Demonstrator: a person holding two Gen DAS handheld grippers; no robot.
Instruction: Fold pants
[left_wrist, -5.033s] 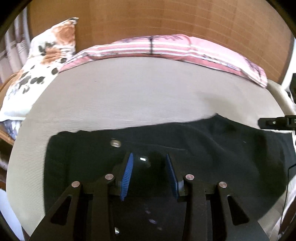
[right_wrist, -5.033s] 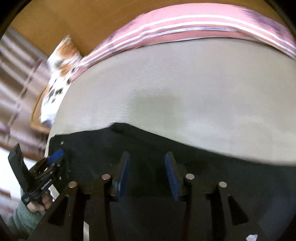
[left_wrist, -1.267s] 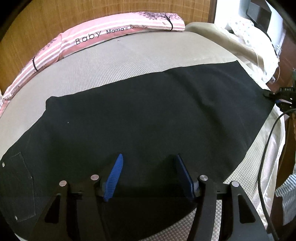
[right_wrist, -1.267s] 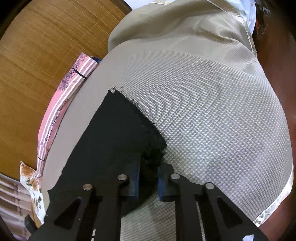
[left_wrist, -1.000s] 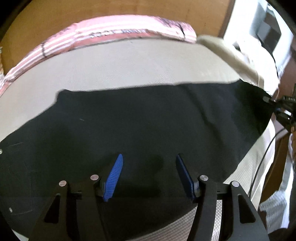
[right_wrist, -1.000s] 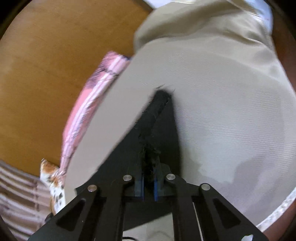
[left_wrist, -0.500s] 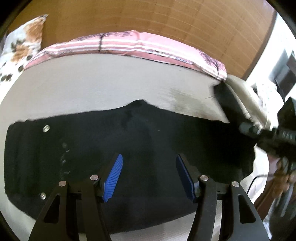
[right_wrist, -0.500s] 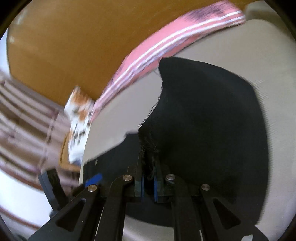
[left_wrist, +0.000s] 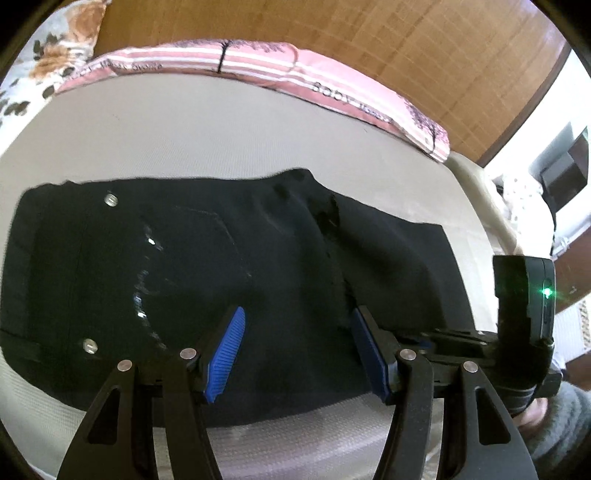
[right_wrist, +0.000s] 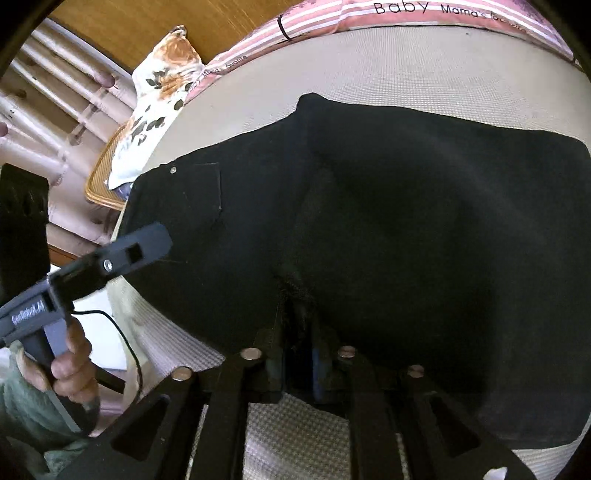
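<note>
Black pants (left_wrist: 192, 266) lie on the beige bed, with the leg end folded back over the upper part; its frayed hem (left_wrist: 332, 236) runs across the middle. The waist with metal studs (left_wrist: 110, 199) is at the left. My left gripper (left_wrist: 295, 332) is open and empty, just above the pants' near edge. My right gripper (right_wrist: 297, 332) is shut on the frayed hem of the pants (right_wrist: 406, 221) and holds it low over the fabric. It also shows at the right of the left wrist view (left_wrist: 524, 332).
The beige bed (left_wrist: 221, 140) has a pink striped bolster (left_wrist: 295, 74) along the wooden wall and a floral pillow (right_wrist: 159, 88) at its left end. A wicker stand (right_wrist: 103, 184) sits beside the bed. A cable (right_wrist: 125, 339) hangs near the bed's front edge.
My right gripper has carried the leg hem across from the far right and laid it over the upper part of the pants. The left gripper has swung back toward the waist, staying open.
</note>
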